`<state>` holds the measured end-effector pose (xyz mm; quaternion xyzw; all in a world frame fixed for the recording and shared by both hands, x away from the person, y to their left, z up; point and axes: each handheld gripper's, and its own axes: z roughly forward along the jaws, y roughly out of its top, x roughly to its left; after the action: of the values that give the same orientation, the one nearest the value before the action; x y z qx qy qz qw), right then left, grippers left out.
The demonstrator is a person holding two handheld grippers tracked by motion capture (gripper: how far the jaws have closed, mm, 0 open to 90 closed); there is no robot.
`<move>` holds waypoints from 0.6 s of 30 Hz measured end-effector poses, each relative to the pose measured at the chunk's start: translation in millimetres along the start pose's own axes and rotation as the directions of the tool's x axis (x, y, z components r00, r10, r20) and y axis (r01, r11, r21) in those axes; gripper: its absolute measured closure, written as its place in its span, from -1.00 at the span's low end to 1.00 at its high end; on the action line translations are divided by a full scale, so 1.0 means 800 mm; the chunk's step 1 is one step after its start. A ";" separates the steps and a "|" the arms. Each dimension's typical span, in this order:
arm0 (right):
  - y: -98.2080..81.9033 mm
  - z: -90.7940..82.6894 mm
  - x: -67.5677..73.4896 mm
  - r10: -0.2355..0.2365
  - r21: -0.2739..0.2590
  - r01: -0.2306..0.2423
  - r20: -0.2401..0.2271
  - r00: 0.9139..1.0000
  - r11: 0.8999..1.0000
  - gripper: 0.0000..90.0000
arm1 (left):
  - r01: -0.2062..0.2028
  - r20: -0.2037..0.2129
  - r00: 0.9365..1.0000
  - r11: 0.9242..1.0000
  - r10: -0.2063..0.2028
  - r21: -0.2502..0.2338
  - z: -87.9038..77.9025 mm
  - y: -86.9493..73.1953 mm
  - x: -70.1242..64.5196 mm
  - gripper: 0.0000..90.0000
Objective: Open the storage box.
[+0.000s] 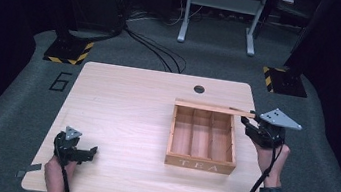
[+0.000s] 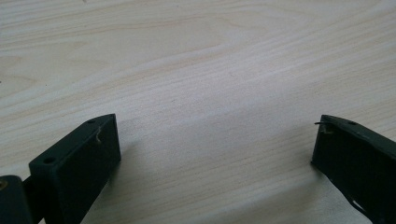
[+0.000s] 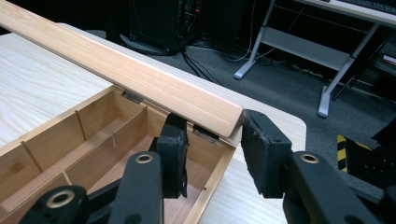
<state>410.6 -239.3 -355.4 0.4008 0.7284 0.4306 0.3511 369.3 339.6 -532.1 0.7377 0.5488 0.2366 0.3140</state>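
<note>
Open tea box (image 1: 199, 164), three compartments bare, lid (image 3: 140, 79) between right gripper (image 3: 212, 142) fingers.

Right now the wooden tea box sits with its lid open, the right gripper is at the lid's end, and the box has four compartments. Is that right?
Not quite. The tea box has three compartments, not four: the high view shows two dividers splitting it into three long sections. The rest holds: the lid is open, and the right gripper is at its end.

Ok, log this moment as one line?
tea box: open | lid: upright, between right tongs, grip unclear | left tongs: open, over bare table
</note>
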 end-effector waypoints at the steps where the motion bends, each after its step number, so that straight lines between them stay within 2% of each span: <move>1: 0.001 0.000 0.000 0.003 0.002 -0.003 0.002 1.000 1.000 0.36 | 0.000 0.000 1.000 1.000 0.000 0.000 0.000 0.000 0.000 -0.98; 13: 0.020 0.008 -0.008 -0.017 0.013 0.017 0.010 1.000 1.000 0.39 | 0.000 0.000 1.000 1.000 0.000 0.000 0.000 0.000 0.000 -0.98; 18: 0.027 0.012 -0.012 -0.009 0.012 0.008 0.010 1.000 1.000 0.39 | 0.000 0.000 1.000 1.000 0.000 0.000 0.000 0.000 0.000 -0.98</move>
<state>429.1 -237.9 -338.3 0.4020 0.7309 0.4227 0.3542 369.3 339.6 -532.1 0.7377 0.5488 0.2365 0.3141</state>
